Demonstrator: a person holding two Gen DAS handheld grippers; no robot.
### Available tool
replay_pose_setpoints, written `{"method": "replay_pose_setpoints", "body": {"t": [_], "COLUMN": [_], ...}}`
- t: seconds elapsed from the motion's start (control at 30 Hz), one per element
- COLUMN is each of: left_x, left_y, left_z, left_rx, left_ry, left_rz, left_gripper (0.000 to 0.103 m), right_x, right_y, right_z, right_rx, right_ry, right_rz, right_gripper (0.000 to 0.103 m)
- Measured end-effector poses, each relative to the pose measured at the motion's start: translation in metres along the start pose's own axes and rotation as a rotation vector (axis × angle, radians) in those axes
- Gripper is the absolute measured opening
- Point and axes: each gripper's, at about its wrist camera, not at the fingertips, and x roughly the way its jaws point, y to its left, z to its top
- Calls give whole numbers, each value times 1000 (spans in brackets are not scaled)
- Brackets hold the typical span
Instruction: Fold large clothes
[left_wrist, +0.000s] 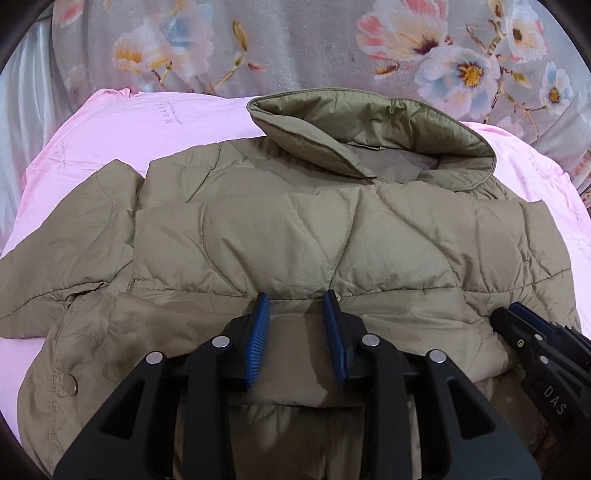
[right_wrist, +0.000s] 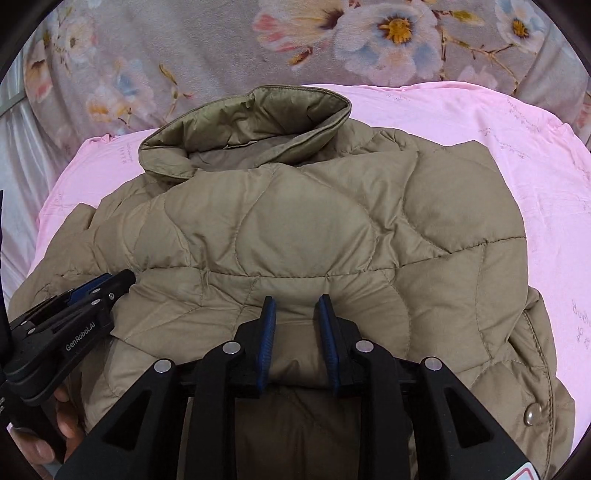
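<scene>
**Quilted jacket half-folded on pink sheet, both grippers at the fold**

The olive jacket (left_wrist: 295, 229) lies across the pink sheet (left_wrist: 192, 122), its collar (left_wrist: 373, 133) pointing to 12 o'clock and its long axis running 12 to 6. A floral blanket (left_wrist: 295, 40) lies beyond at 12. The left gripper (left_wrist: 297, 299) and right gripper (right_wrist: 297, 302) sit side by side at 6, fingers partly spread over the folded edge, gripping nothing visibly. A snap button (right_wrist: 531, 414) shows at 4.
</scene>
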Motion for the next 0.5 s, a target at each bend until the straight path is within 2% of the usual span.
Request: {"method": "replay_pose_setpoints", "body": {"t": [0.13,0.33,0.4,0.47,0.5], "left_x": [0,0,-1,-9,-16], "left_y": [-1,3,8,21,31], "left_z": [-1,-2,-1,-1,-2], "left_rx": [5,-8,-32,-89,-134], "left_ry": [0,-2,-8,-38,-68], "left_rz": [8,-6,-51,-126,-130], "left_gripper": [30,31,40,59,61], "right_x": [0,2,2,1,0], "right_y": [2,1,0,-3,-5], "right_z": [-2,0,1,1,1], "right_rx": [-14,4,12,22,29], "right_ry": [-4,-1,0,9,8], "right_rz": [-21,-8,-2,9,18], "right_gripper": [24,25,25,25,25]}}
